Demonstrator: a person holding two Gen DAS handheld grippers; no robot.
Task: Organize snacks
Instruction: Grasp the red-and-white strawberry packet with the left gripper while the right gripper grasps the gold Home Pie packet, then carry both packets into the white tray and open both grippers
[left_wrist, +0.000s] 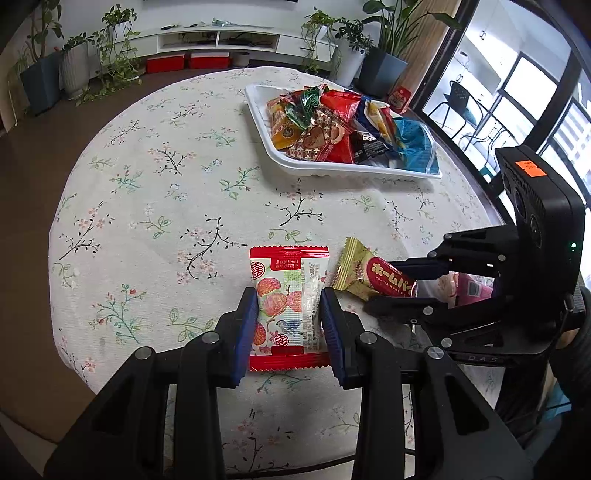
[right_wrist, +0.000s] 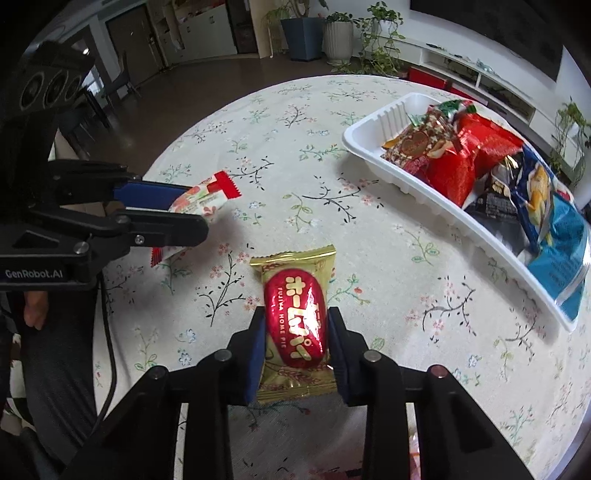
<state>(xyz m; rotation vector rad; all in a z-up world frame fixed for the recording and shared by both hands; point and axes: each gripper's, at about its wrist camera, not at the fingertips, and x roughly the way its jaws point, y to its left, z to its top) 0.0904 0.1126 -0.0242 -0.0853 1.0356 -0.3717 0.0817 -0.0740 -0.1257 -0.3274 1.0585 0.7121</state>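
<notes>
Round surface (left_wrist: 147, 206) w/ floral cloth is seen. White tray (left_wrist: 332, 170) heaped w/ snacks is set at its far side. Red-and-white packet (left_wrist: 286, 306) is clamped betw. pads of left tool (left_wrist: 290, 325), just above cloth. Beside it, gold packet (right_wrist: 295, 325) w/ red oval is pinched by right tool (right_wrist: 297, 343).

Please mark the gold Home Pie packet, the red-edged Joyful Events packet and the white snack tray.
Gold Home Pie packet (right_wrist: 295, 317): right wrist view, on its red oval label.
Red-edged Joyful Events packet (left_wrist: 286, 299): left wrist view, on its printed front.
White snack tray (left_wrist: 332, 169): left wrist view, on its near rim.
</notes>
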